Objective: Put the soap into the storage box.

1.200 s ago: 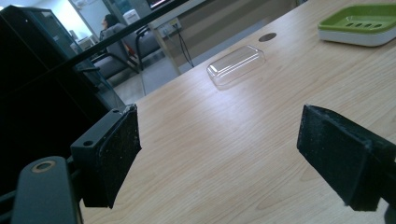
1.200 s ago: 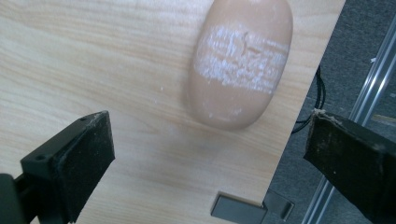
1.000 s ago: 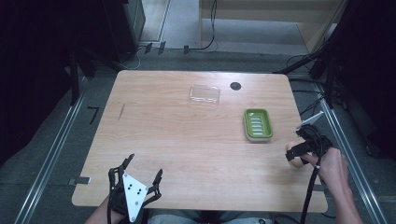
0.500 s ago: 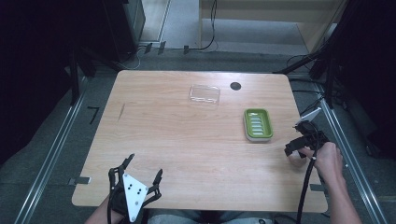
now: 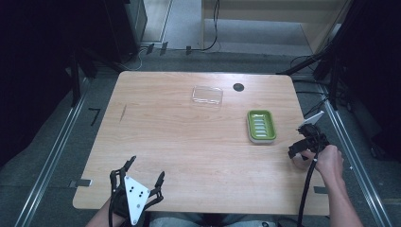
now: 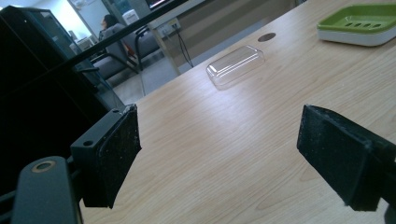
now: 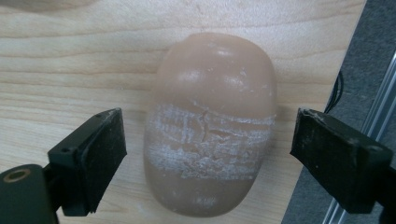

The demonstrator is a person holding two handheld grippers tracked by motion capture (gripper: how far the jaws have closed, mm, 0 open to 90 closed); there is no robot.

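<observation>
The right gripper, now farther from the tray, straddles the soap, jaws spread; left gripper spread.

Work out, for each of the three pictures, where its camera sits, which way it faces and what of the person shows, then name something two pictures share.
High view: above the near edge, facing forward and down on the table; both forearms and tongs show.
Left gripper view: rides the left tongs, low, facing across the table; its two open pads show.
Right gripper view: rides the right tongs, facing down on the soap by the table edge; its pads flank it.
Shared: the high and left views both hold the green soap dish and clear lid.
</observation>
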